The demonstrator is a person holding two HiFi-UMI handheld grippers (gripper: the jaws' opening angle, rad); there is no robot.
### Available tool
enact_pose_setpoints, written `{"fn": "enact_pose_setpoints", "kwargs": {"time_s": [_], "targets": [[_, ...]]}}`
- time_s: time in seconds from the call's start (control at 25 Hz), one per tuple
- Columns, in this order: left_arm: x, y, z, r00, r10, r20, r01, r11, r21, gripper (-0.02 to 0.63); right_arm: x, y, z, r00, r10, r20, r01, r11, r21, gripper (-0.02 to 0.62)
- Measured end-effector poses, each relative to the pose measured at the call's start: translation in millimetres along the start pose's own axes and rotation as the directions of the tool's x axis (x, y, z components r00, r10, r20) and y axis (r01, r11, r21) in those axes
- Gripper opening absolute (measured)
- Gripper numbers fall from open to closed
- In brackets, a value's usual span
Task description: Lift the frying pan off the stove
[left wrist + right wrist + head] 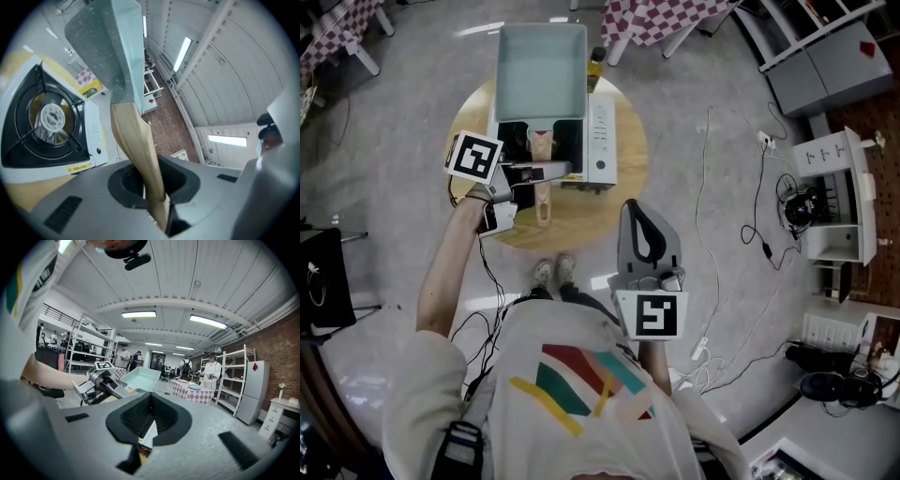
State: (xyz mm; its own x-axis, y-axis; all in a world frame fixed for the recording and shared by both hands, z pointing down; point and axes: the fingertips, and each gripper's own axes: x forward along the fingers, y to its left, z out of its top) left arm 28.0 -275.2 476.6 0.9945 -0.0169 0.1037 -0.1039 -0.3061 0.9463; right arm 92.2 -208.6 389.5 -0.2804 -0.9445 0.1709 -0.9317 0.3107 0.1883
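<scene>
While pan (540, 70) hangs above stove (600, 141), left tongs (157, 206) clamp handle (136, 145) (right tongs (147, 427) closed, empty).

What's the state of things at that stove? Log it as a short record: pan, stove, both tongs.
frying pan: square, pale teal, in the air clear of the stove
handle: wooden, clamped in the left tongs
stove: white, single burner, on the round wooden table
burner: bare, nothing on it
right tongs: shut, empty, back near the person's body
</scene>
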Motion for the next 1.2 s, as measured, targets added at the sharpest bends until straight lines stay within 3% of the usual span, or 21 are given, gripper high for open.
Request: {"fn": "enact_pose_setpoints", "kwargs": {"time_s": [0.12, 0.24, 0.36, 0.52, 0.72, 1.0, 1.2], "targets": [[-5.2, -30.5, 6.6, 0.999, 0.038, -0.005, -0.036, 0.990, 0.136, 0.041, -2.2, -2.0, 13.4, 0.999, -0.012, 0.048, 0.011, 1.000, 0.006, -0.002], [-7.0, -65.2, 16.0, 0.998, 0.070, -0.004, -0.065, 0.952, 0.298, 0.043, -4.1, -6.2, 32.5, 0.993, -0.025, 0.114, 0.022, 0.999, 0.024, -0.002], [-6.9, -102.5, 23.0, 0.997, 0.064, 0.037, -0.073, 0.930, 0.361, 0.043, -3.9, -11.5, 54.5, 0.983, -0.038, 0.179, 0.032, 0.999, 0.037, -0.002], [-5.7, -150.5, 23.9, 0.995, 0.046, 0.091, -0.084, 0.876, 0.475, 0.043, -7.4, -14.7, 81.0, 0.969, -0.039, 0.242, 0.032, 0.999, 0.034, -0.002], [-7.6, -200.0, 7.3, 0.994, 0.046, 0.100, -0.094, 0.825, 0.558, 0.043, -14.1, -12.2, 114.7, 0.945, -0.025, 0.327, 0.014, 0.999, 0.035, -0.002], [-27.9, -232.1, -19.8, 0.988, 0.068, 0.139, -0.142, 0.754, 0.642, 0.043, -27.9, 2.6, 140.9, 0.902, -0.028, 0.430, 0.031, 1.000, 0.000, -0.002], [-29.9, -252.8, -32.7, 0.988, 0.058, 0.140, -0.139, 0.719, 0.681, 0.043, -28.1, 6.6, 151.1, 0.895, -0.022, 0.445, 0.033, 0.999, -0.018, -0.002]]}}
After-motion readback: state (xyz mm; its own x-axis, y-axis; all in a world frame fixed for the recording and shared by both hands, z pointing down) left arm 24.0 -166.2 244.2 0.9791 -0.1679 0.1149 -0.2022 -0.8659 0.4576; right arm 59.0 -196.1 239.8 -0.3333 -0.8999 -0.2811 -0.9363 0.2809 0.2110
